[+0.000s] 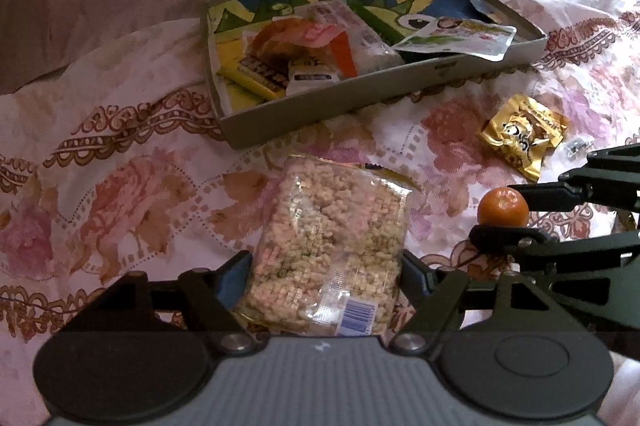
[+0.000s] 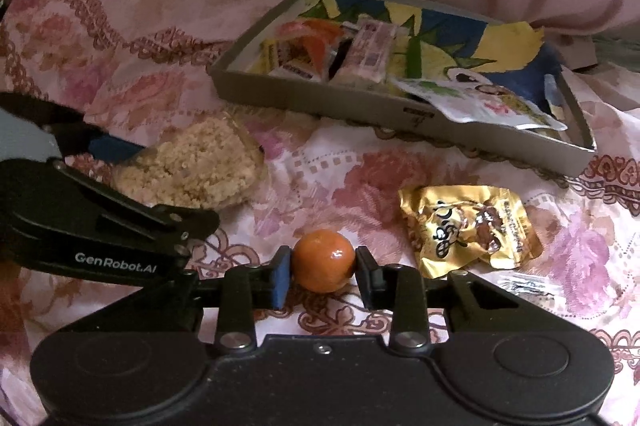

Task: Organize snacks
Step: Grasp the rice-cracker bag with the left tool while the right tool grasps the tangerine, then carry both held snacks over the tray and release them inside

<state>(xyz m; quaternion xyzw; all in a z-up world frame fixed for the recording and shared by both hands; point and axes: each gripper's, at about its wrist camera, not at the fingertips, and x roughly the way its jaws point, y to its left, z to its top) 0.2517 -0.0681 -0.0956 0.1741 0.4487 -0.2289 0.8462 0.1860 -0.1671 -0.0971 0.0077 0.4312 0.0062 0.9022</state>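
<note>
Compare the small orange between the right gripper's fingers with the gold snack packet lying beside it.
The orange is round, smooth and unwrapped; the gold packet is flat, crinkled foil with printing. The orange sits between the pads of the right gripper, which press on both its sides; the gold packet lies free, touched by nothing. The orange looks smaller than the gold packet. Both rest on the floral bedspread, outside the grey box.

"GenRobot.AI" stands in white on the left hand-held gripper [image 2: 136, 162]; the snack wrappers' print is unreadable.
</note>
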